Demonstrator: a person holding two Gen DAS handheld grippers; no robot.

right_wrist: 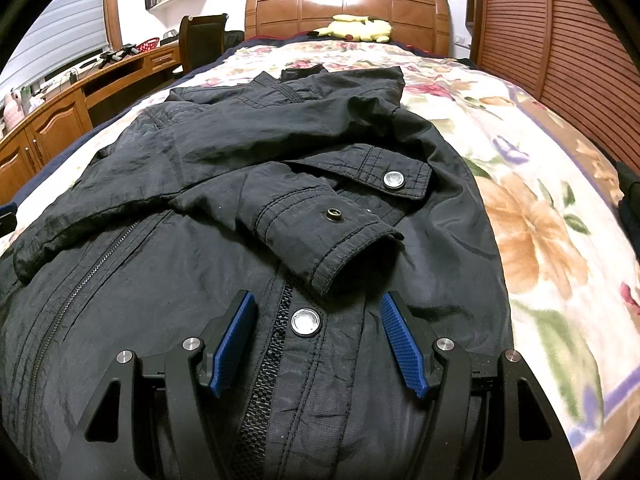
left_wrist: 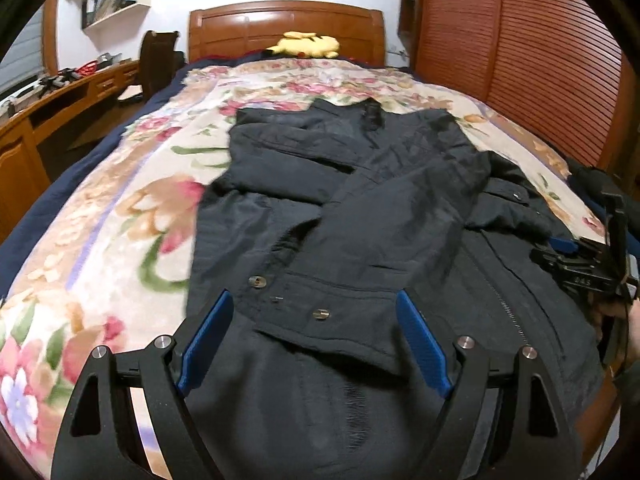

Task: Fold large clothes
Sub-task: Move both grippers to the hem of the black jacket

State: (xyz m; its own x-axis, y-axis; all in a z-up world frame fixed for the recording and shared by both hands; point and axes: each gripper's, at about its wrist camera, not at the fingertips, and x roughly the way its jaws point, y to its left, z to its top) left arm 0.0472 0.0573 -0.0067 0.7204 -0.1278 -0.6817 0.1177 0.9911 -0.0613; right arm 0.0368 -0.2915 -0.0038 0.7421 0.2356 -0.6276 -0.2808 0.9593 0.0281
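Jacket (right_wrist: 224, 184) lies on floral blanket (right_wrist: 540, 220), wooden headboard (right_wrist: 344, 12) beyond.

Left gripper (left_wrist: 316, 302): jaws spread wide, blue pads (left_wrist: 208, 338) angled outward, nothing pressed between them; pointed forward and downward. Right gripper (right_wrist: 318, 300): jaws parted at a moderate width, blue pads (right_wrist: 402, 344) clear of any grip; likewise tilted forward and down. In the left wrist view the right gripper (left_wrist: 560, 246) appears at the far right edge, seen side-on, with part of the person's hand (left_wrist: 624, 332) behind its body. No wrist or arm is otherwise visible.
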